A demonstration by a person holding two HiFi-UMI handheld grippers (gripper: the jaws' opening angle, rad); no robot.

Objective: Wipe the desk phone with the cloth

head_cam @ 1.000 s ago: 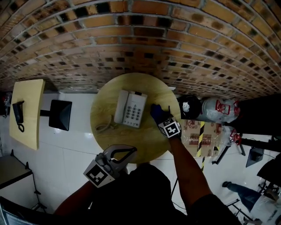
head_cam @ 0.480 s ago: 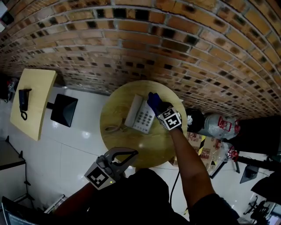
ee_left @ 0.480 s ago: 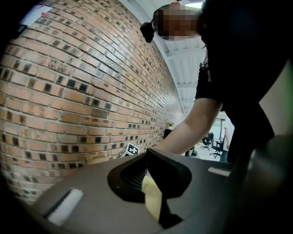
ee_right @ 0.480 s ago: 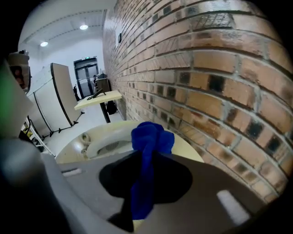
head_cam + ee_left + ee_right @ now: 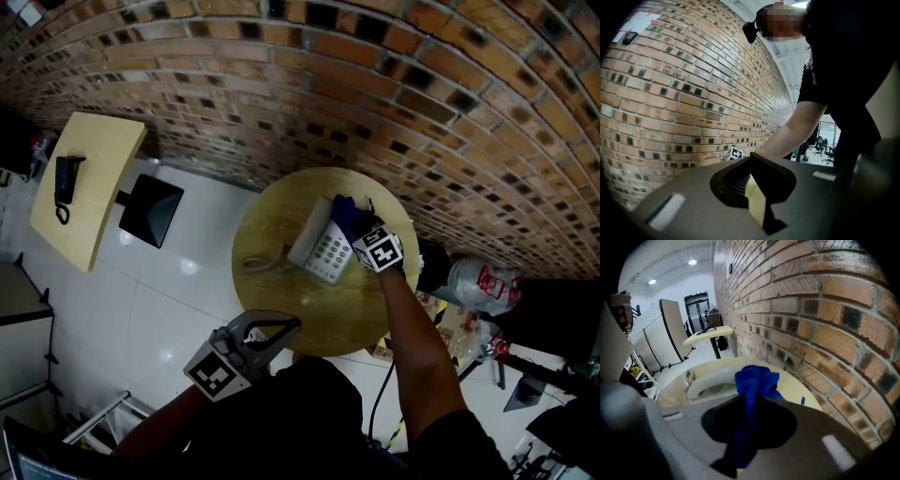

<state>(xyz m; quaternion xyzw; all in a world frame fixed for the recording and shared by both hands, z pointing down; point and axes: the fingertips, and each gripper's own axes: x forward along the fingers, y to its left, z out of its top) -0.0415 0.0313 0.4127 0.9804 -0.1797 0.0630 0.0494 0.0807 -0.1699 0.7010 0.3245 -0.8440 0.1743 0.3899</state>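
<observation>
— Blue cloth (image 5: 754, 378) is pinched tight in the right tongs (image 5: 751, 401), isn't it?
— Yes. Their jaws are shut on it, and a bunch of it sticks out past the tips.
— What is by the bunch?
— The white desk phone (image 5: 323, 248). The cloth is over its far end, but I cannot tell if it presses on it.
— And the left tongs (image 5: 752, 168)?
— Their jaws are together with nothing in them. They are well apart from the right tongs and the phone, close to the person's body.
— What is the phone on?
— A round wooden table (image 5: 281, 305). A curly cord (image 5: 265, 262) lies on it, left of the right tongs. A brick wall (image 5: 375, 84) stands just past the table.
</observation>
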